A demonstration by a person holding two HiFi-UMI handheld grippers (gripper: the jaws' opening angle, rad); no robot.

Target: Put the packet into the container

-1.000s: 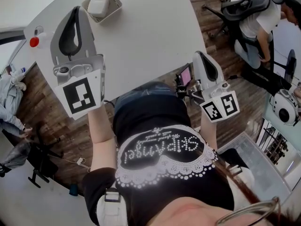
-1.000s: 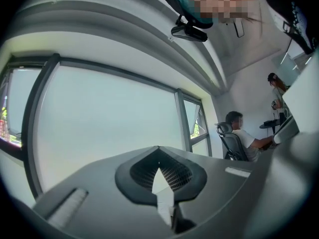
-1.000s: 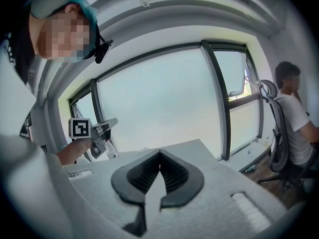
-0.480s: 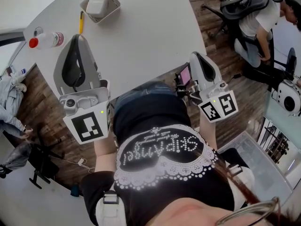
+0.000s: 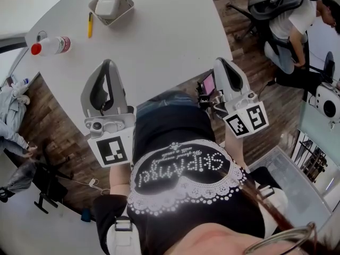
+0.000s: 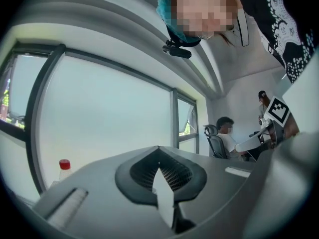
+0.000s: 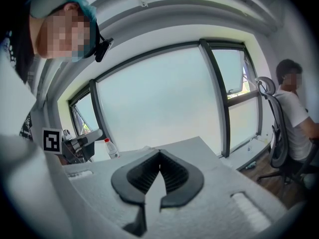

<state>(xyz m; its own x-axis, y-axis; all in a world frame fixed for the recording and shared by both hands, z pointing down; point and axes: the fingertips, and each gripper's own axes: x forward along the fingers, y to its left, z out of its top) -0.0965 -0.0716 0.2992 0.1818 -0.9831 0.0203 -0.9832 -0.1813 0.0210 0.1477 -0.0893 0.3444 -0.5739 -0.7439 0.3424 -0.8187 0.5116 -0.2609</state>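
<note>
A white packet [image 5: 109, 3] lies inside a small square container [image 5: 125, 10] at the far end of the white table [image 5: 164, 41]. My left gripper [image 5: 106, 64] hovers over the table's near left edge, well short of the container, shut with nothing in it. In the left gripper view its jaws [image 6: 159, 149] meet at the tips against the window. My right gripper [image 5: 221, 62] hangs beyond the table's right corner, above the floor. It is shut too, and the right gripper view shows its jaws [image 7: 159, 152] touching and empty.
A yellow pen [image 5: 90, 24] and a red-capped bottle [image 5: 50, 45] lie on the table's left side, the bottle [image 6: 64, 169] also showing in the left gripper view. A device with a pink screen [image 5: 210, 85] sits by my right gripper. A seated person [image 5: 291, 20] is at the far right.
My left gripper has drawn back from the container toward the table's near edge, uncovering the pen and the bottle. The right gripper has stayed put. The packet rests in the container throughout.
</note>
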